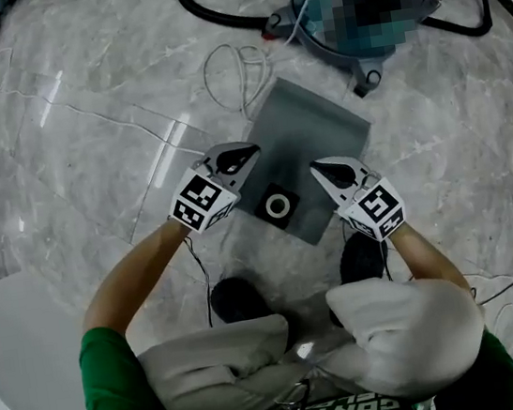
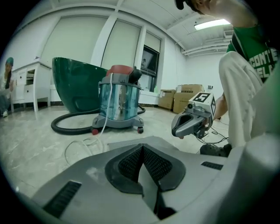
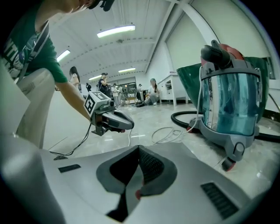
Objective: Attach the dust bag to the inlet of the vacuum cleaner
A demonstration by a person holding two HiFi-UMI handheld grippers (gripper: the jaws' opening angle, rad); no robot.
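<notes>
— How are the claws set?

— The left gripper (image 2: 141, 151) has its ribbed pads pressed tip to tip with nothing between them. The right gripper (image 3: 139, 154) is the same – pads together, empty. Each hangs in the air above the floor, not resting on anything, the two tips pointing towards one another.

— What's under them?

— A polished grey marble floor (image 1: 85, 129) in a bright white room with blinds over the windows. The dust bag (image 1: 312, 130) lies flat on the floor between the grippers; the left one hovers over its near-left edge, the right one over its near-right edge.

— Where's the machine?

— The vacuum cleaner (image 2: 119, 105) stands on castors beyond the bag's far end, its black hose (image 1: 210, 11) curled on the floor and a white cord (image 1: 236, 74) looped beside it.

— Which way does the bag run?

— It lies on a slant: its black collar with the pale ring opening (image 1: 277, 206) at the end nearest the person, its plain end towards the vacuum.
</notes>
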